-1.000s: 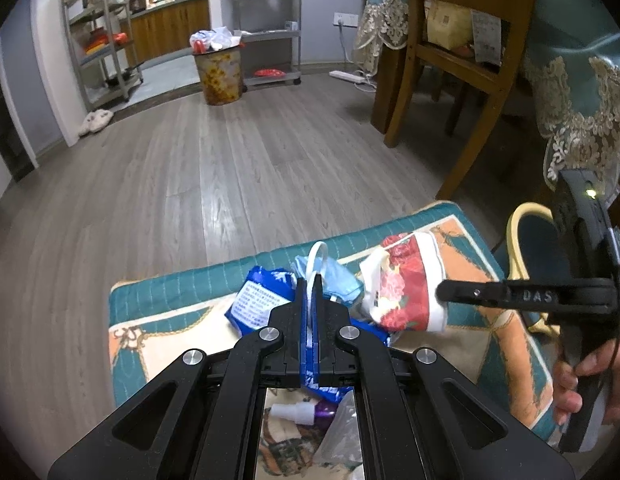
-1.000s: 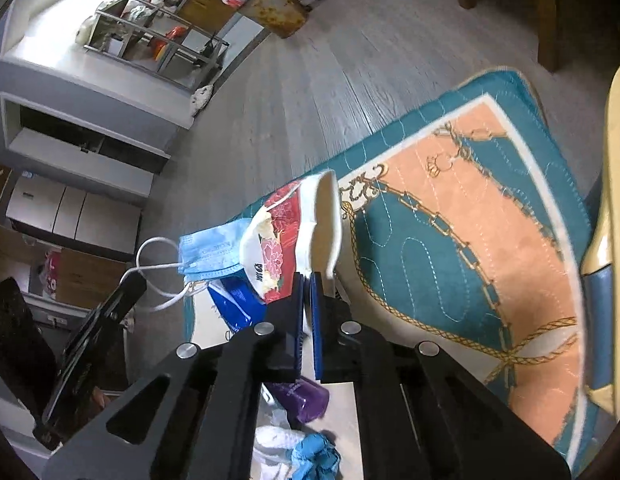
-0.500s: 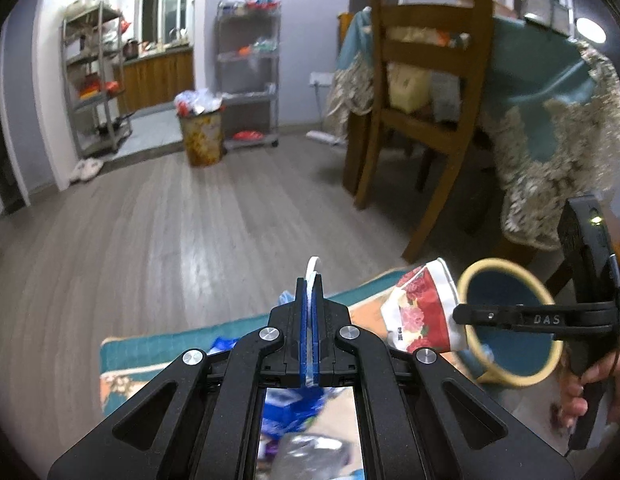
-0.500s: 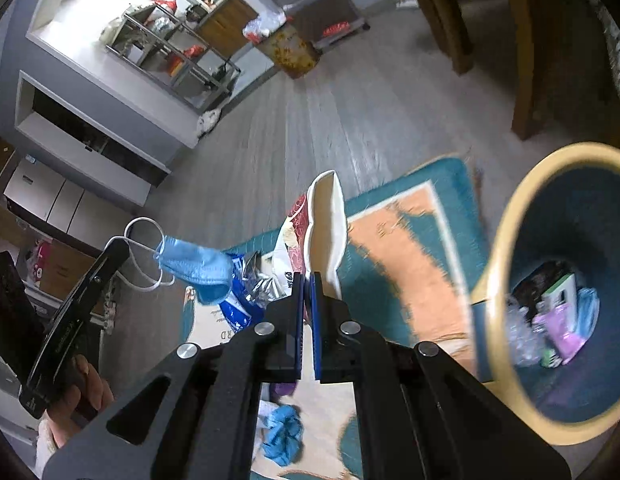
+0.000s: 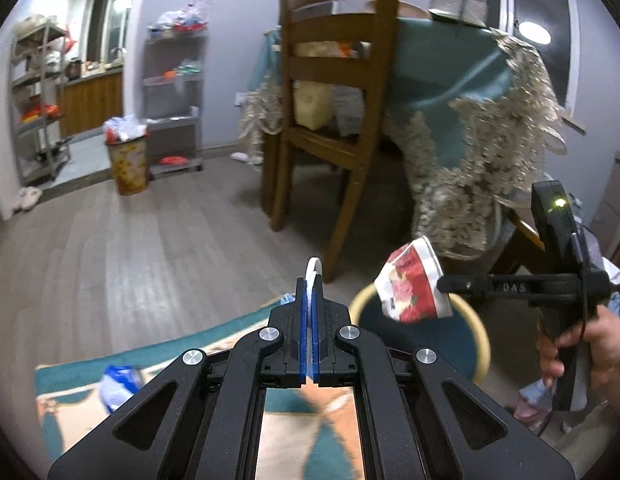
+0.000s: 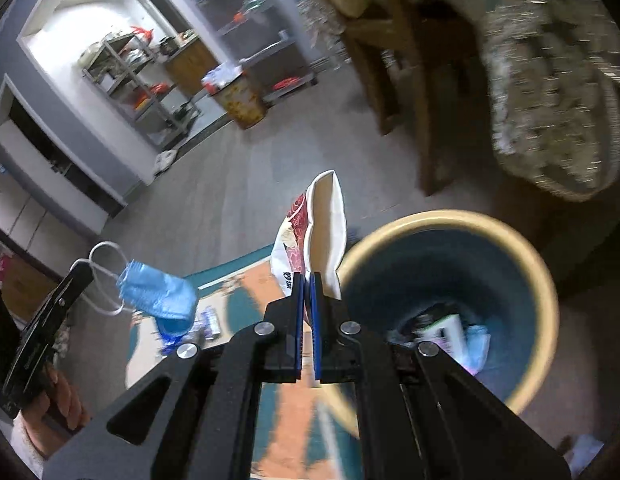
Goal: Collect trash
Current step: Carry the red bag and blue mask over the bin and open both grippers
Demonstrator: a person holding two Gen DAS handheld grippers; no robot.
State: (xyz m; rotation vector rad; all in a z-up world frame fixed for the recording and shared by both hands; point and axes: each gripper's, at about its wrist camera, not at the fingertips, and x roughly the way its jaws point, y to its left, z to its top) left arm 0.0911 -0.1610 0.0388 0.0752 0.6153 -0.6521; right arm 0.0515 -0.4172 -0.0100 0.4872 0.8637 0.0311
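My left gripper (image 5: 308,280) is shut on the white ear loop (image 5: 313,270) of a blue face mask (image 6: 155,296), which hangs below it in the air. My right gripper (image 6: 306,280) is shut on a crushed paper cup (image 6: 318,224) with a red flower print; in the left wrist view the cup (image 5: 414,284) hangs over the near rim of a yellow-rimmed blue trash bin (image 5: 476,340). In the right wrist view the bin (image 6: 538,264) stands just right of the cup and holds several pieces of trash.
A teal and orange mat (image 5: 305,416) lies below, with a blue wrapper (image 5: 117,380) on it. A wooden chair (image 5: 334,92) and a table with a lace-edged cloth (image 5: 462,120) stand close behind the bin. A full bin (image 5: 127,160) and metal shelves (image 5: 173,92) stand far off.
Both grippers have lifted off the mat and swung right toward the bin, carrying the mask and the cup. The cup now hangs at the bin's rim.
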